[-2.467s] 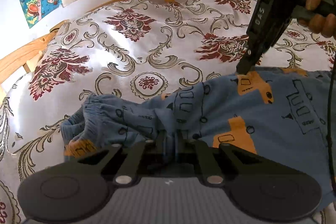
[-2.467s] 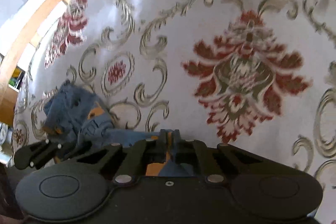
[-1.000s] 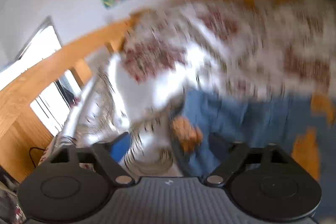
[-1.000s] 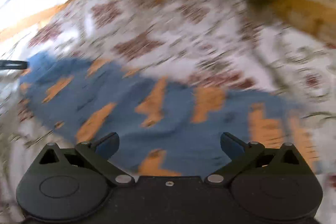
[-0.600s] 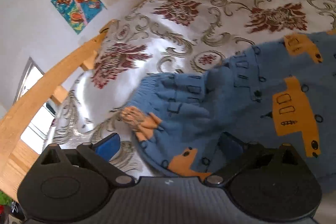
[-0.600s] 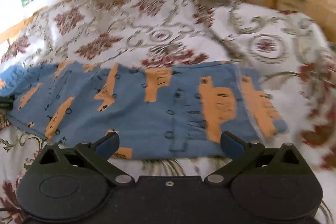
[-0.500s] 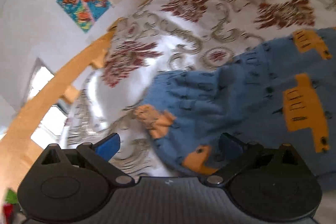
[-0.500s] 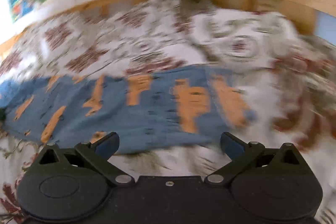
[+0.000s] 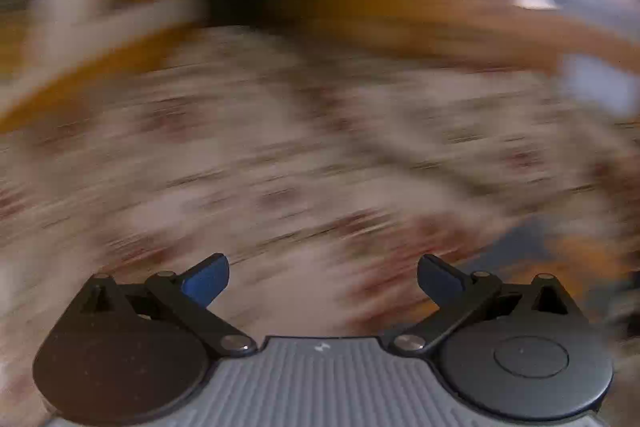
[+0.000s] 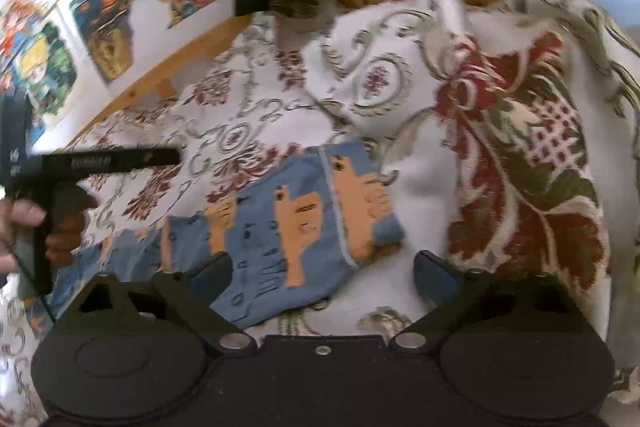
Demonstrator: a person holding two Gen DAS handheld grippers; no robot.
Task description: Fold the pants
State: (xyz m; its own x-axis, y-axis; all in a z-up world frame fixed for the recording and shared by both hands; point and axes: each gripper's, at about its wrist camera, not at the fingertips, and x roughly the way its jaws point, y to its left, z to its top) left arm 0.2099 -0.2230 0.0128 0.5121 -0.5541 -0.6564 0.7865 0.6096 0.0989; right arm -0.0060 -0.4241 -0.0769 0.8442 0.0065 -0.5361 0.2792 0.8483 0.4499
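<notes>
Right wrist view: blue pants with orange print (image 10: 296, 223) lying flat on floral bedspread (image 10: 520, 155), cuff end just beyond right hand-held gripper (image 10: 322, 273), fingers spread wide, empty. Left hand-held gripper (image 10: 168, 157) seen at far left, held by a hand (image 10: 24, 227); opening not discernible there. Left wrist view: heavily blurred; left hand-held gripper (image 9: 323, 277) spread wide, empty, over bedspread; blue-orange smear at right edge, likely pants.

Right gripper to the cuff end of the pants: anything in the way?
Nothing visible. The right gripper hangs open just short of the pants, whose cuff end lies flat on the patterned bedspread with only bare cover between.
</notes>
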